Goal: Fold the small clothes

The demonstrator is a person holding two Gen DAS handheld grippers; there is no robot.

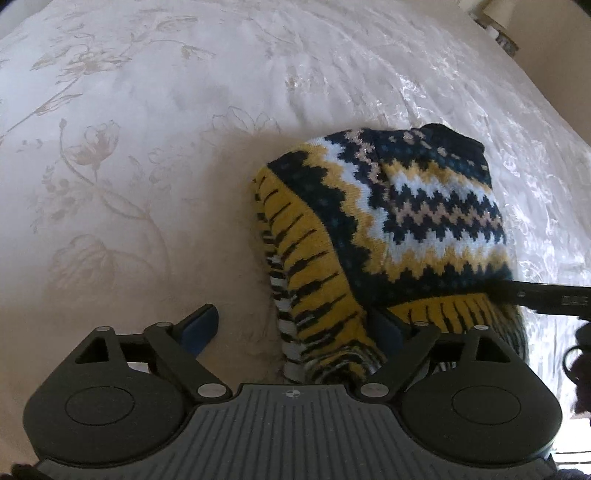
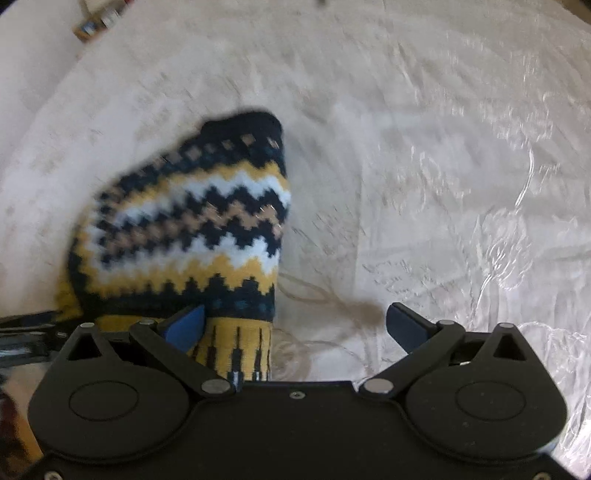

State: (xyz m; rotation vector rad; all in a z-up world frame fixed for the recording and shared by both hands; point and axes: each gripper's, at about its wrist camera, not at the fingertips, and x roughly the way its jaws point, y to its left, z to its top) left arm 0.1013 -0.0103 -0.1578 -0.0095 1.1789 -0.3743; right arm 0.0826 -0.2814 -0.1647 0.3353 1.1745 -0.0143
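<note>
A small knitted garment (image 1: 406,206) with navy, yellow, white and tan zigzags lies folded on the bed. Its yellow ribbed hem runs between the fingers of my left gripper (image 1: 295,325), which stands open. The left blue pad (image 1: 201,326) is clear of the cloth, and the right finger is partly hidden under the hem. In the right wrist view the garment (image 2: 192,221) lies at the left. My right gripper (image 2: 295,317) is open, its left pad (image 2: 186,326) beside the hem and its right finger over bare bedspread. A black finger of the right gripper (image 1: 546,297) reaches in over the garment's right edge.
A white bedspread (image 1: 147,147) with a pale flower pattern covers the whole surface, shiny and rippled toward the right (image 2: 461,184). Small objects (image 2: 96,22) lie beyond the bed's far edge. A thin loose thread (image 2: 325,299) trails off the garment.
</note>
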